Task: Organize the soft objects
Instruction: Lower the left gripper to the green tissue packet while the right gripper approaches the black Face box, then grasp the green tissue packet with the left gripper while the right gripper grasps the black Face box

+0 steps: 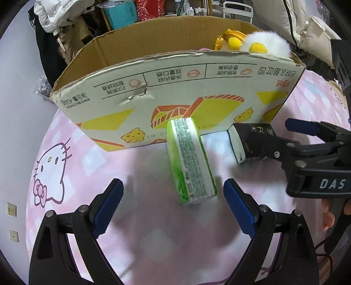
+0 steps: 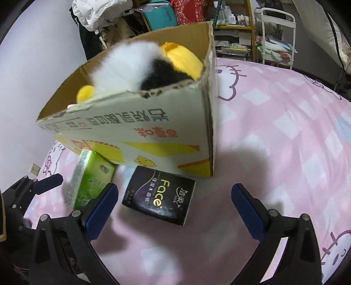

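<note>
A green tissue pack [image 1: 189, 162] lies on the pink bed sheet in front of a cardboard box [image 1: 175, 87]. A black "Face" tissue pack [image 1: 245, 140] lies to its right. My left gripper [image 1: 173, 191] is open, its fingers either side of the green pack's near end. My right gripper [image 2: 175, 198] is open just above the black pack [image 2: 160, 198]; it also shows in the left wrist view [image 1: 283, 136]. The green pack [image 2: 90, 184] sits left of it. The box [image 2: 136, 122] holds plush toys [image 2: 140, 68], also seen in the left wrist view [image 1: 258, 43].
The pink Hello Kitty sheet [image 2: 285, 136] spreads to the right of the box. Behind the bed stand cluttered shelves [image 2: 232, 22], a white cart [image 2: 278, 37] and piled jackets [image 1: 59, 15]. A wall with sockets [image 1: 12, 209] is at the left.
</note>
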